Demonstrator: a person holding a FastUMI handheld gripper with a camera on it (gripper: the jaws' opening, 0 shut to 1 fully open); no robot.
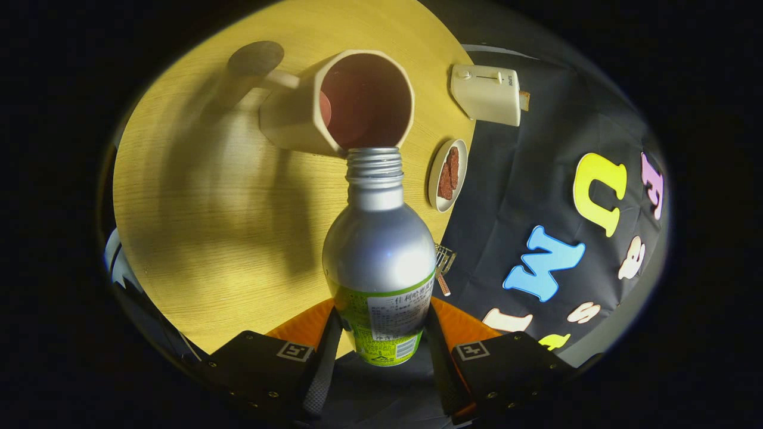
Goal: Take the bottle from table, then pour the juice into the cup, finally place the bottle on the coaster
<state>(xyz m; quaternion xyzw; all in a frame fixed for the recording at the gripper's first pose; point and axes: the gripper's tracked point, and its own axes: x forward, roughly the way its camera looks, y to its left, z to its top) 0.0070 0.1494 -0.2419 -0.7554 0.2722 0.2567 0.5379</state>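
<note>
A silver metal bottle (380, 244) with a green label and no cap sits between my gripper's (381, 336) two fingers, which press on its lower body from both sides. The bottle is tipped forward, its threaded mouth right at the rim of a beige faceted cup (334, 104). The cup stands on the round wooden table (208, 238) just beyond the bottle, and its inside looks dark reddish. Beyond the cup, a dark round coaster (256, 58) lies on the table.
A cream toaster (486, 94) stands at the table's edge to the right of the cup. A small white dish (448, 174) with a brown piece of food lies nearer, and a metal fork (444, 265) lies beside the bottle.
</note>
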